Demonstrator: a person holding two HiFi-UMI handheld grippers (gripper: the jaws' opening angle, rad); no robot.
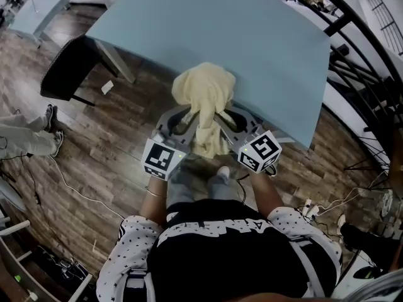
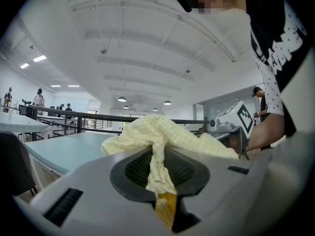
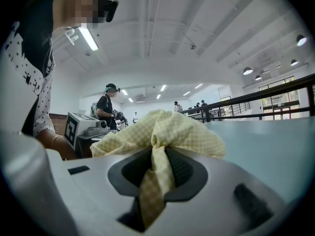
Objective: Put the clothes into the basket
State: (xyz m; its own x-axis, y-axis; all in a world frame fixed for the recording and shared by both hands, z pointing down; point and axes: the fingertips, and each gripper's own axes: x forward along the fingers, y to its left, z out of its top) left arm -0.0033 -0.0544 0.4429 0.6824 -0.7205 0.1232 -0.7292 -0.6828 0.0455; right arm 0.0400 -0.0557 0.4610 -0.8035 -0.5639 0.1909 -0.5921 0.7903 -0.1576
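Note:
A pale yellow checked cloth (image 1: 204, 102) hangs bunched between both grippers, just in front of the near edge of the light blue table (image 1: 220, 30). My left gripper (image 1: 187, 123) is shut on one part of the cloth (image 2: 160, 156), which runs pinched down between its dark pads. My right gripper (image 1: 221, 123) is shut on another part of the cloth (image 3: 156, 166), gripped the same way. The two grippers stand close together, side by side, with the cloth's tail hanging below them. No basket shows in any view.
A black chair (image 1: 68, 68) stands at the table's left corner. A black railing (image 1: 352, 49) runs along the right. Cables (image 1: 69, 181) lie on the wooden floor, and another person's legs (image 1: 28, 137) show at the left. Further people stand in the background of both gripper views.

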